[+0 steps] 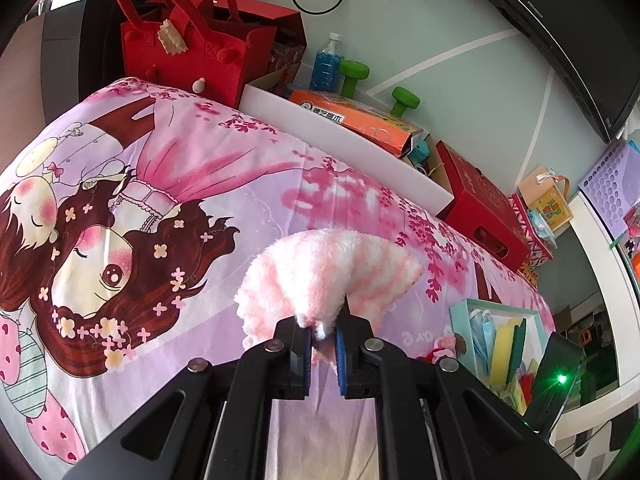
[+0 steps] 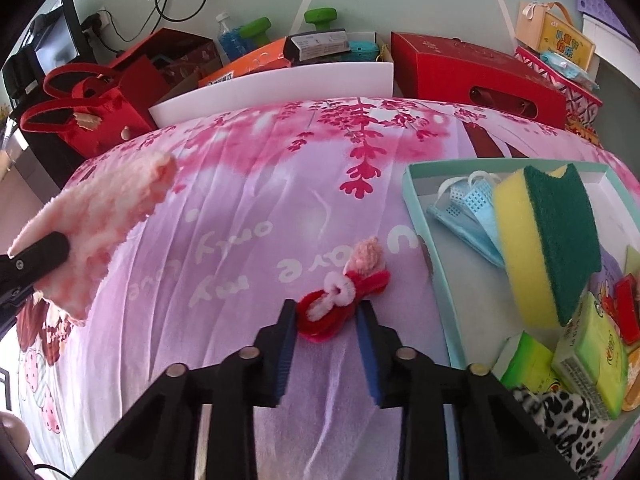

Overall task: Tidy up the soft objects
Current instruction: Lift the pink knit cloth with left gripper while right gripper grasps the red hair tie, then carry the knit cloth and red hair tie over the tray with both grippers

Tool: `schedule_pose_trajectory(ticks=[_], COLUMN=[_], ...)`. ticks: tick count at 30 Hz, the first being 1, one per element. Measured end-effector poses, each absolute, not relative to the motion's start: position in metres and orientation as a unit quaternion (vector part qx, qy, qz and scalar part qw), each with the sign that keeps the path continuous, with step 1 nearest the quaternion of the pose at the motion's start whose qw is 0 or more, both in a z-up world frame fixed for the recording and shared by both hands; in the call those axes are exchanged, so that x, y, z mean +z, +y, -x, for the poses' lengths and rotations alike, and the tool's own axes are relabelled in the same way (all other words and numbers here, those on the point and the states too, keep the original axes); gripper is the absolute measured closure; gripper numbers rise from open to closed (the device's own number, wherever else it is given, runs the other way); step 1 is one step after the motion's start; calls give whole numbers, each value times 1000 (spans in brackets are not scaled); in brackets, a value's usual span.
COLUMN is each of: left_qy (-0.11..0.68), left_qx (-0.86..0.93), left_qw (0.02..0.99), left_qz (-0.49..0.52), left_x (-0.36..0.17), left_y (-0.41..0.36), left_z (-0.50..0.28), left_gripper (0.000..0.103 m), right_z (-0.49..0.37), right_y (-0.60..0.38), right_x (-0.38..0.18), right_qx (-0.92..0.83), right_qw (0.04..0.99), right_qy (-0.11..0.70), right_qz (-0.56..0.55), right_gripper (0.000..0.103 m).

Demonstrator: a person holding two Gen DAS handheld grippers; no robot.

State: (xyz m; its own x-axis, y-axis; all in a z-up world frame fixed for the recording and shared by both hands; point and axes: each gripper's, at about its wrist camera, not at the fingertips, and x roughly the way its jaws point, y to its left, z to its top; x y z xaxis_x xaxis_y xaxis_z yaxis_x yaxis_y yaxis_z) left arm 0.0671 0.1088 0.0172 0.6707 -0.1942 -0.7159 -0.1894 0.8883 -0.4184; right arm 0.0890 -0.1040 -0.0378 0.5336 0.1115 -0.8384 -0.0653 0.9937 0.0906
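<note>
Holding masks (image 2: 464, 216) and a sponge (image 2: 548, 240), the teal tray (image 2: 424, 216) rests on the bedsheet (image 2: 240, 220). The left gripper (image 1: 323, 330) pinches a fluffy cloth (image 1: 320, 276). The right gripper (image 2: 326, 316) spreads wide around a pipe-cleaner toy (image 2: 344, 292).

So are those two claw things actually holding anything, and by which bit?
The left gripper pinches the fluffy pink-and-white cloth by its edge. The right gripper is open around the red plush toy, not holding it.

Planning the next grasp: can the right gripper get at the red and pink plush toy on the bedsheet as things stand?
Probably yes. The right gripper is open, its fingers either side of the plush toy's red end, nothing between them. The left gripper, shut on the fluffy pink cloth, is well off to the side.
</note>
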Motion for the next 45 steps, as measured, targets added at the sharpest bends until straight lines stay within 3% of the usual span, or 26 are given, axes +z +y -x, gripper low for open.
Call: schedule_pose_trajectory(ticks=[15, 25, 45], left_qy=[402, 369, 338], left_qx=[-8, -32, -177], left_qw=[887, 903, 907], left_qz=[228, 220, 178], left_x=[20, 44, 70], left_y=[103, 90, -16], left_z=[-68, -60, -61], left_gripper=[94, 94, 94], right_z=[-84, -62, -40], right_y=[-109, -129, -234], right_x=[-25, 27, 44], right_qx=[57, 52, -39], right_qw=[883, 912, 913], right_qy=[465, 402, 391], right_qz=[-39, -56, -113], right_gripper=[78, 78, 78])
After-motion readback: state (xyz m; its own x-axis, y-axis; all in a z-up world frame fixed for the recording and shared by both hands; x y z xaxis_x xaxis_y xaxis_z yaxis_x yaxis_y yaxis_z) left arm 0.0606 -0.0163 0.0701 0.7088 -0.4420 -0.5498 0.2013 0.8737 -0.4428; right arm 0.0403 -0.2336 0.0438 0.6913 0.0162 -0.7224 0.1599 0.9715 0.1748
